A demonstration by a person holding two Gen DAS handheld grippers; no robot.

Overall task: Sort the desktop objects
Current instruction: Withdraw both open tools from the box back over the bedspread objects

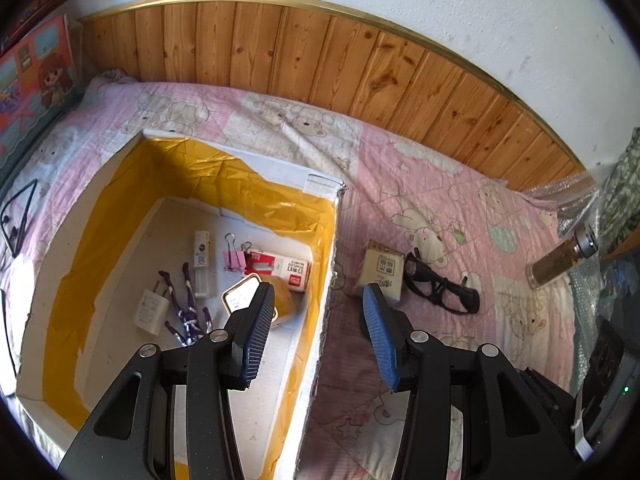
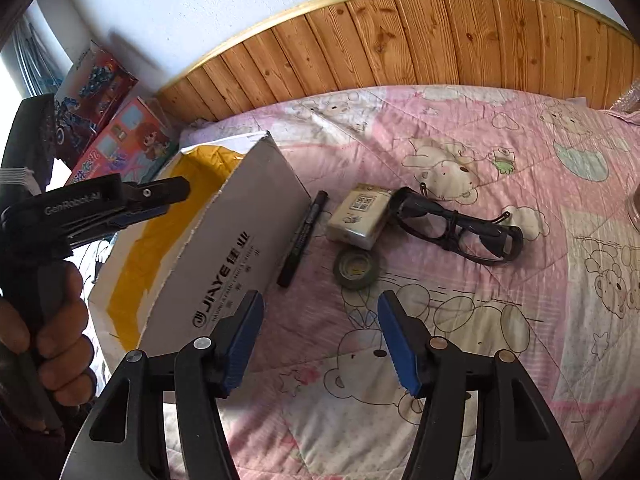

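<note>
A white cardboard box lined with yellow tape holds a charger plug, purple glasses, a pink binder clip, a red staples box and other small items. My left gripper hangs open and empty over the box's right wall. On the pink blanket beside the box lie a black marker, a small beige carton, a dark tape roll and black glasses. My right gripper is open above the blanket, just short of the tape roll, holding nothing.
A wooden headboard runs along the back. Toy boxes lean at the far left. A glass bottle lies at the right with bubble wrap behind it. A hand holds the left gripper over the box.
</note>
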